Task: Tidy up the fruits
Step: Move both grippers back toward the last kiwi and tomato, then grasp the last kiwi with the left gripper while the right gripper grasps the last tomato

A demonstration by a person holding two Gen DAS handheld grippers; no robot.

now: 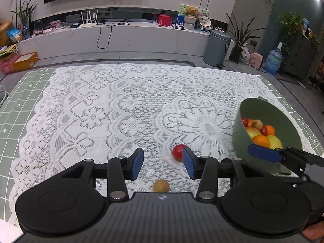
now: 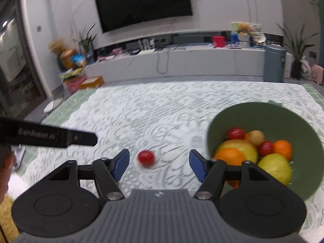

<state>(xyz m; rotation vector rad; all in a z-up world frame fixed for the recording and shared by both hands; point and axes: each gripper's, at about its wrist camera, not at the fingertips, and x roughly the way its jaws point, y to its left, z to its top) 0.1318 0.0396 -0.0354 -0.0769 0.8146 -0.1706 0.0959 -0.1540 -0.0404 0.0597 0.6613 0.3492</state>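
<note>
Red tomato (image 2: 145, 157) on lace cloth (image 2: 154, 109), between wide-spread fingers of right tool (image 2: 159, 163); left tool (image 1: 163, 163) wide too.

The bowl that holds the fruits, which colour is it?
The bowl is plain dull green, inside and outside. The right wrist view shows it best.

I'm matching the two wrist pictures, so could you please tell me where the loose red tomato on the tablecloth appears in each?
Left wrist: the red tomato lies low and right of centre, partly behind a blue finger of the left claw.
Right wrist: it lies low, between the right claw's fingers.
Shared landmark: the green bowl of fruit, to the tomato's right in both.
</note>
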